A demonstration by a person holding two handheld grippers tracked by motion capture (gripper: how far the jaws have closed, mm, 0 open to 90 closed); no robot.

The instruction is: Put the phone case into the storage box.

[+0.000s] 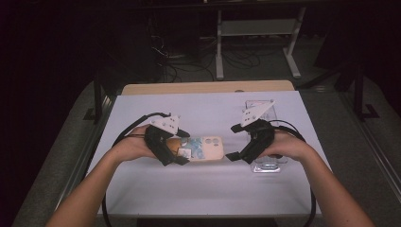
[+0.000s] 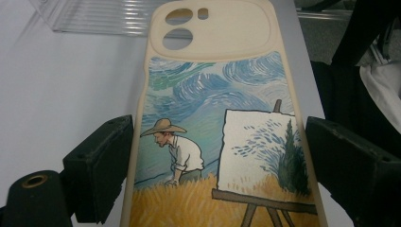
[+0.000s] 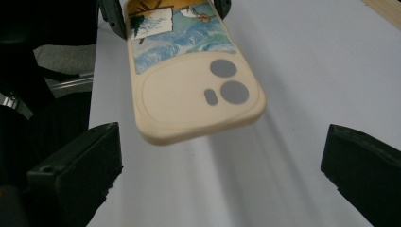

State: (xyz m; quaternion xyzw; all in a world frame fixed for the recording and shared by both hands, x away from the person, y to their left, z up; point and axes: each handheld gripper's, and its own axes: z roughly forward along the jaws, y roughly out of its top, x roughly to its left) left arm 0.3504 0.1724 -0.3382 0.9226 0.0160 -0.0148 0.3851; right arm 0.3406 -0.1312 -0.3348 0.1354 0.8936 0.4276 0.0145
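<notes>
A cream phone case [image 1: 203,147] printed with a painter in a wheat field hangs just above the white table [image 1: 208,189], near its middle. My left gripper [image 1: 182,149] is shut on the case's lower end, with one jaw against each long side [image 2: 220,156]. The camera-hole end of the case [image 3: 198,94] points toward my right gripper [image 1: 232,142]. That gripper [image 3: 222,165] stands open a little short of the case's free end, with nothing between its jaws. The left gripper [image 3: 168,9] holding the case sits at the top of the right gripper view.
A clear plastic box [image 1: 260,111] stands at the back right of the table. A second clear piece [image 1: 267,165] lies under my right hand. A ribbed clear plastic item [image 2: 104,19] lies beyond the case. The table's wooden far edge [image 1: 208,87] runs behind.
</notes>
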